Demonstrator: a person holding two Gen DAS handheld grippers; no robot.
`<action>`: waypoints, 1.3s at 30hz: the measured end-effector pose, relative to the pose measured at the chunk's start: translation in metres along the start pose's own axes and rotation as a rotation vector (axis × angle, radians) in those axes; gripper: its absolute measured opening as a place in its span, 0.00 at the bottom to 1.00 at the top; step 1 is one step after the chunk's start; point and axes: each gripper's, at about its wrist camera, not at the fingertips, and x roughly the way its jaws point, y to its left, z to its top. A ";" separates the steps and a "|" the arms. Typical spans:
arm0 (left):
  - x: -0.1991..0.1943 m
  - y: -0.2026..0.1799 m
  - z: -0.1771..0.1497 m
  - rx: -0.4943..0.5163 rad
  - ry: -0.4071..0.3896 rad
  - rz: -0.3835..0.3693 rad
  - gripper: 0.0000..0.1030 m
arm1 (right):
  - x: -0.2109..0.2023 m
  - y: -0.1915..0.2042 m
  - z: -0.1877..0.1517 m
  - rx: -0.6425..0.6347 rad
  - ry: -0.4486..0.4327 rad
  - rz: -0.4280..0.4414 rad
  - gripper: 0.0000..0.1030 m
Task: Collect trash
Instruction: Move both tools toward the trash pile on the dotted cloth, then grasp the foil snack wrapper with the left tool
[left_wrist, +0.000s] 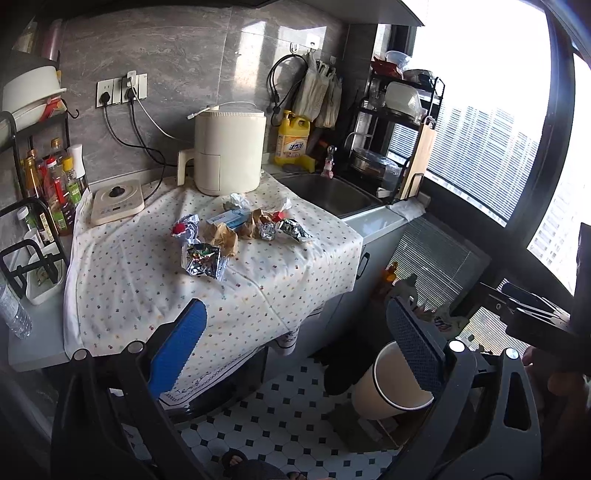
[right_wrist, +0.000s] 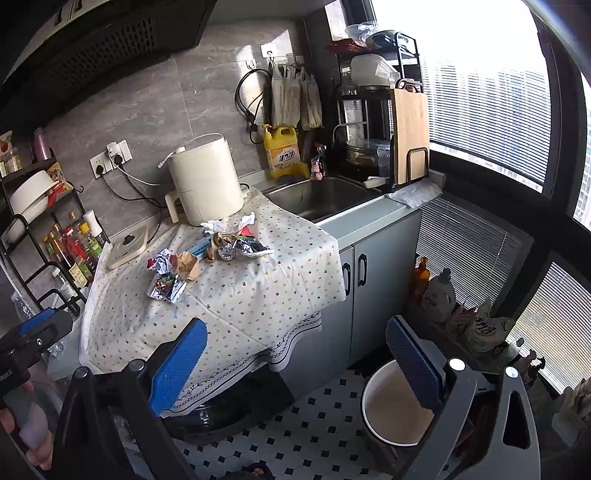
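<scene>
Left wrist view: left gripper (left_wrist: 295, 354) sits at the lower frame, blue-padded fingers spread wide, nothing between them. It hangs off the near edge of the counter, above the black-and-white tiled floor (left_wrist: 280, 417). Trash is heaped mid-frame on the dotted white tablecloth (left_wrist: 147, 295): a flattened silver foil wrapper (left_wrist: 204, 259) nearest, crumpled brown paper (left_wrist: 225, 236) behind it, a small ball of foil (left_wrist: 267, 230) further right. A beige bin with a white rim (left_wrist: 384, 391) stands on the floor at lower right, partly hidden by the right-hand finger.

Right wrist view: right gripper (right_wrist: 295, 358) is likewise spread and empty, low in the frame, short of the cloth's hanging hem. Same heap appears upper-centre left; the foil wrapper (right_wrist: 167, 290) is the closest piece. The bin (right_wrist: 388, 410) is at lower right, mouth open, seemingly empty.

Judgement: collection not yet started; approach step. Next move calls for a forward reach over the cloth edge onto the foil wrapper, pinching it without snagging fabric.

Room: bare cloth lies between the grippers and the heap. The cream cylindrical appliance (right_wrist: 205, 181) and steel sink (right_wrist: 325, 199) bound the far side.
</scene>
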 end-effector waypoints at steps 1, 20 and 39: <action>0.002 0.002 0.001 -0.003 0.001 0.001 0.94 | 0.003 0.001 0.001 0.002 0.004 0.000 0.92; 0.130 0.114 0.040 -0.185 0.080 0.052 0.69 | 0.142 0.050 0.054 -0.080 0.107 0.086 0.79; 0.285 0.217 0.034 -0.376 0.320 0.002 0.49 | 0.341 0.127 0.088 -0.234 0.295 0.084 0.66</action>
